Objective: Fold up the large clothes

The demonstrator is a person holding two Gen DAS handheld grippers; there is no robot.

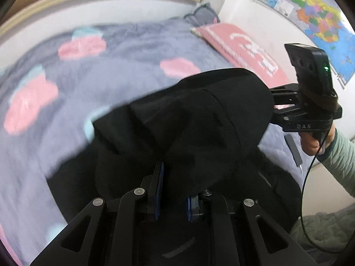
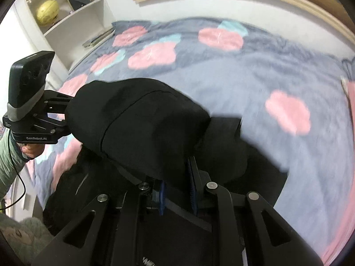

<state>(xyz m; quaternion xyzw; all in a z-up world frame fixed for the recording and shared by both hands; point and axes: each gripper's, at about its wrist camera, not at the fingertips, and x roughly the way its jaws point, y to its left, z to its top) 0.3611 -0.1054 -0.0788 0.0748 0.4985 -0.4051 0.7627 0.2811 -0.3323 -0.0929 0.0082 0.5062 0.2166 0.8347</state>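
One black fabric garment (image 1: 188, 119), large, bunched into a rounded hump between the two tools; its lower part drapes down onto the bed. Same garment in the right wrist view (image 2: 137, 122), a seam line running across the hump.

Two black two-finger grippers. Left gripper (image 1: 172, 190): blue-padded fingers (image 1: 159, 190) drawn close together, clenched on a fold of the black cloth. Right gripper (image 2: 177, 190): blue pads (image 2: 163, 196) likewise close, pinching the garment's edge. Each tool also shows in the other's view, its fingers buried in cloth.

Two hands seen, one per handle, each with a pale green ribbed sleeve (image 1: 341, 155).

One bed, covered by one grey plush blanket with pink cloud shapes and pale blue patches (image 1: 124, 71). One pink pillow with white lettering (image 1: 239, 44) at the wall. One coloured wall map (image 1: 310, 11). One white shelf unit (image 2: 73, 20) holding one yellow ball (image 2: 47, 12).
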